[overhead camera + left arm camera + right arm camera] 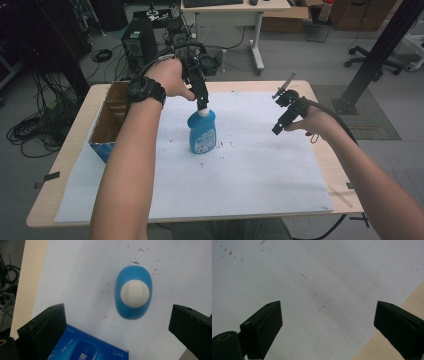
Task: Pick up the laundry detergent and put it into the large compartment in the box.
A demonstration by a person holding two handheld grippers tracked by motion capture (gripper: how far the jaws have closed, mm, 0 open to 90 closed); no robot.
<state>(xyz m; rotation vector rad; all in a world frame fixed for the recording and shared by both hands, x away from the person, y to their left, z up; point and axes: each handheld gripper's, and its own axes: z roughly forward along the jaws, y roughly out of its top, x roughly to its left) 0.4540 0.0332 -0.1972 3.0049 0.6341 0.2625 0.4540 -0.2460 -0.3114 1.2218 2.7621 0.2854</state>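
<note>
We are holding the left gripper (202, 104) right above the white cap of the blue bottle (202, 131), its jaws spread wide and touching nothing. The bottle is standing upright on the white sheet (260, 170), toward the table's far-left part, near the cardboard box (107, 122). Our right gripper (278, 129) is hovering jaws apart near the right edge.

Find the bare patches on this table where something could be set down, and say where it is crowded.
Free: the white sheet between the bottle and the near edge, and the stretch under the right gripper, whose own view shows bare sheet out to the wood edge. Crowded: the left side, where the box, the bottle and the left gripper above its cap sit close.
</note>
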